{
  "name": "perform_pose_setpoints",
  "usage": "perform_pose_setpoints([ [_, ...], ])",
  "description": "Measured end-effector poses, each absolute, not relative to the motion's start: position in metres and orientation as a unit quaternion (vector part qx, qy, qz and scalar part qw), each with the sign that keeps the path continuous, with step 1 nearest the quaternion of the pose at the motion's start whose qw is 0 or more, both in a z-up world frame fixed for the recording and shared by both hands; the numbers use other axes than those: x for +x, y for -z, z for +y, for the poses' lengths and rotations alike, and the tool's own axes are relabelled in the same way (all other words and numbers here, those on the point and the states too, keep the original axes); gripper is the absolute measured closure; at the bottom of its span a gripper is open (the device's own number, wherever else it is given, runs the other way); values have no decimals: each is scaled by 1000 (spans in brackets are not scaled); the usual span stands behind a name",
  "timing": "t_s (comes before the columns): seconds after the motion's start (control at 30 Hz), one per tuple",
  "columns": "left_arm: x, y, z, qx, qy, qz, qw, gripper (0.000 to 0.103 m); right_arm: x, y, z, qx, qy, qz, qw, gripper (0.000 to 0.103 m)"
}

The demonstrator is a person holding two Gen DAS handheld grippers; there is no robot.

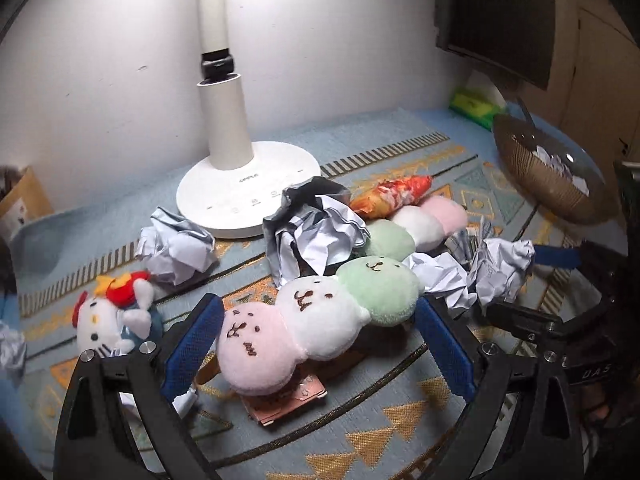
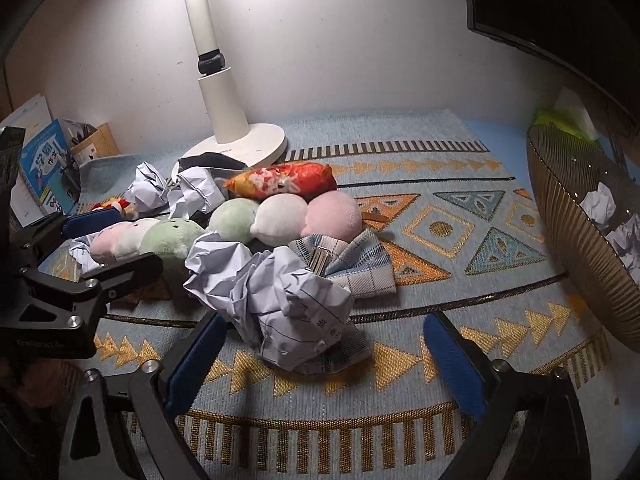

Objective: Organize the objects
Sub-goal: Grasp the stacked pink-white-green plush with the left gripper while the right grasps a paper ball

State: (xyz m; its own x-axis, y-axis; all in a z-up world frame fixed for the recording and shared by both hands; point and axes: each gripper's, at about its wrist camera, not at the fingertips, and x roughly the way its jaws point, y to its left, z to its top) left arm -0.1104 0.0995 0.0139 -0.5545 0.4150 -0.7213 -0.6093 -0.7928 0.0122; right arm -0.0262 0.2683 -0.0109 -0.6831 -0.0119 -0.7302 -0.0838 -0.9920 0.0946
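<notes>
My left gripper (image 1: 316, 320) is open with its blue pads on either side of a three-ball dango plush (image 1: 316, 324) with faces, pink, white and green; it also shows in the right wrist view (image 2: 144, 238). A second dango plush (image 1: 416, 224) lies behind it, also in the right wrist view (image 2: 288, 216). My right gripper (image 2: 324, 340) is open around a crumpled paper ball (image 2: 280, 296) that lies on a plaid cloth (image 2: 352, 264). Other paper balls (image 1: 176, 248) (image 1: 316, 232) lie near the lamp. A Hello Kitty plush (image 1: 112, 316) sits at left.
A white desk lamp (image 1: 248, 188) stands at the back. An orange snack bag (image 1: 392, 196) lies by the plushes. A brown ribbed basket (image 2: 576, 224) holding crumpled paper stands at right. Books (image 2: 44, 168) stand at far left. A patterned mat (image 2: 440, 240) covers the table.
</notes>
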Motion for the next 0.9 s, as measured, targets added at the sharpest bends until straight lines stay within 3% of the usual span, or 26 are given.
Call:
perform_pose_setpoints([
  [0.03, -110, -13, 103, -367, -871, 141, 294, 7, -27, 12, 266, -398, -916, 58, 11, 26],
  [0.07, -111, -14, 104, -364, -872, 146, 294, 7, -27, 13, 262, -400, -915, 54, 0, 45],
  [0.17, -110, -14, 107, -360, -869, 154, 302, 17, -26, 12, 254, -392, -919, 33, 2, 54],
  [0.2, -107, -16, 107, -357, -868, 152, 309, 31, -23, 11, 254, -384, -923, 33, 4, 55],
  [0.23, -106, -18, 107, -359, -864, 143, 323, 51, -21, 9, 255, -379, -925, 37, 2, 55],
  [0.5, -71, -45, 85, -336, -892, 98, 285, 52, -14, 2, 277, -357, -928, 104, -13, 56],
  [0.7, -4, -79, 42, -309, -923, 68, 221, 52, -8, -3, 263, -347, -934, 81, -33, 56],
  [0.9, 25, -42, 31, -375, -916, 57, 129, 52, -1, -4, 242, -336, -941, 29, -28, 55],
])
